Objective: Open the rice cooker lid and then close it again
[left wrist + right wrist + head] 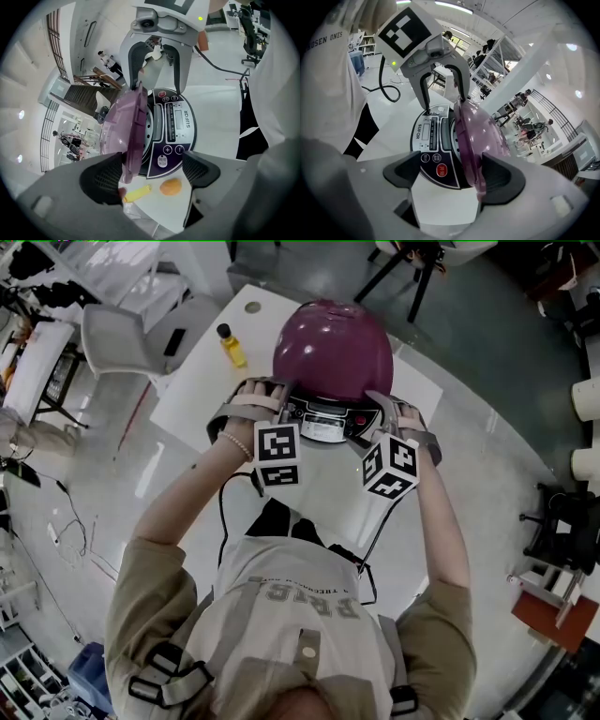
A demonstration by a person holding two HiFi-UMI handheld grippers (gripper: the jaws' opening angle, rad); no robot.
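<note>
A white table (202, 395) stands on a glossy pale floor in an open workroom. Nearest the head camera is the person's beige shirt (300, 615), with both forearms stretched forward over the table's near edge and a bead bracelet (239, 444) on the left wrist. The left gripper (151, 173) and the right gripper (451, 174) flank the front of the rice cooker (326, 427), 1 on each side of its control panel (174, 124).

Each gripper's 2 jaws stand wide apart and clamp nothing. The purple lid (129, 126) is tilted up off the cooker's body, so the inner ring shows in both gripper views. In each gripper view the lid's rim runs down to the pad of the jaw on the lid's side, and the other jaw lies out by the panel. Whether the rim presses on those pads cannot be told.

The cooker sits about mid-table. Just past it, to its left, a small yellow bottle (232, 346) with a dark cap stands on the table, with a small orange thing (170, 186) near it. Beyond the table's far left corner is a grey chair (117, 338).
</note>
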